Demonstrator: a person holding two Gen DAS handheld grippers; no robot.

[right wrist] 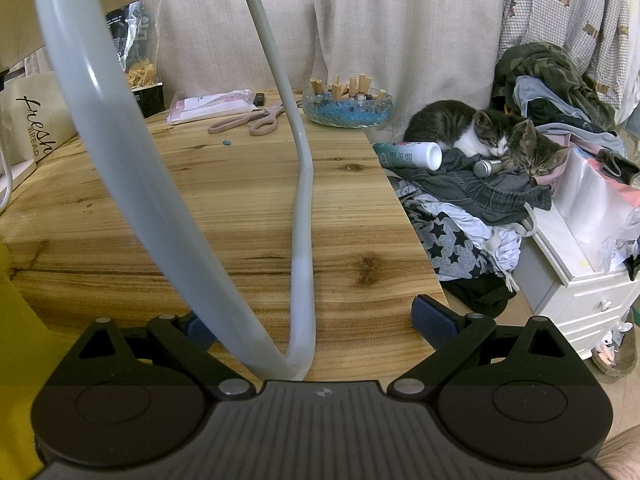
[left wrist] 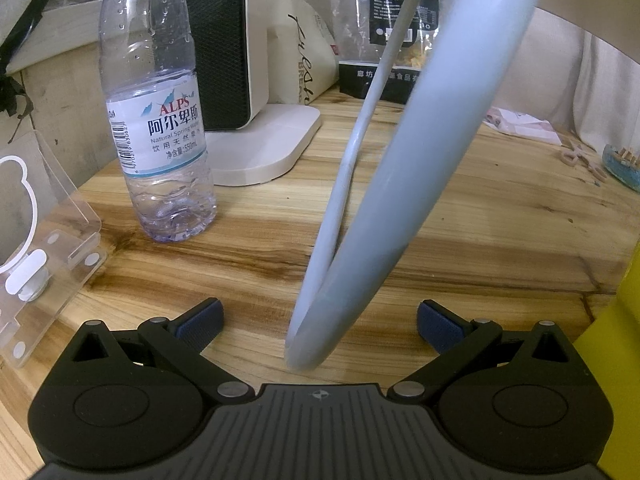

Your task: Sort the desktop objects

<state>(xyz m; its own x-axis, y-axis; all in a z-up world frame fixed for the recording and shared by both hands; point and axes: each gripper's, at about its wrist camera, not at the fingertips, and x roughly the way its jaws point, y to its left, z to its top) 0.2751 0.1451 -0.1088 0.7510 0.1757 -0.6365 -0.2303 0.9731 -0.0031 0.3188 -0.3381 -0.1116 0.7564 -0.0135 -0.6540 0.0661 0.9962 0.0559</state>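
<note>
In the left wrist view a clear ALPS water bottle (left wrist: 160,120) stands upright on the wooden table (left wrist: 460,240), ahead and to the left of my left gripper (left wrist: 320,322). That gripper is open, and the low bend of a white looped lamp tube (left wrist: 384,184) hangs between its blue pads without touching them. Pink-handled scissors (right wrist: 252,118), a pink-and-white packet (right wrist: 212,106) and a small black lighter (right wrist: 260,98) lie at the table's far side. My right gripper (right wrist: 316,326) is open near the front edge, with the same white tube (right wrist: 302,240) in front of it.
A white heater (left wrist: 256,80), a bread bag (left wrist: 308,52) and a snack bag (left wrist: 396,40) stand at the back, a clear acrylic stand (left wrist: 52,240) at the left. A glass ashtray (right wrist: 346,108) sits at the far corner. Beyond the right edge lie two kittens (right wrist: 492,136) on clothes and a white cabinet (right wrist: 580,292).
</note>
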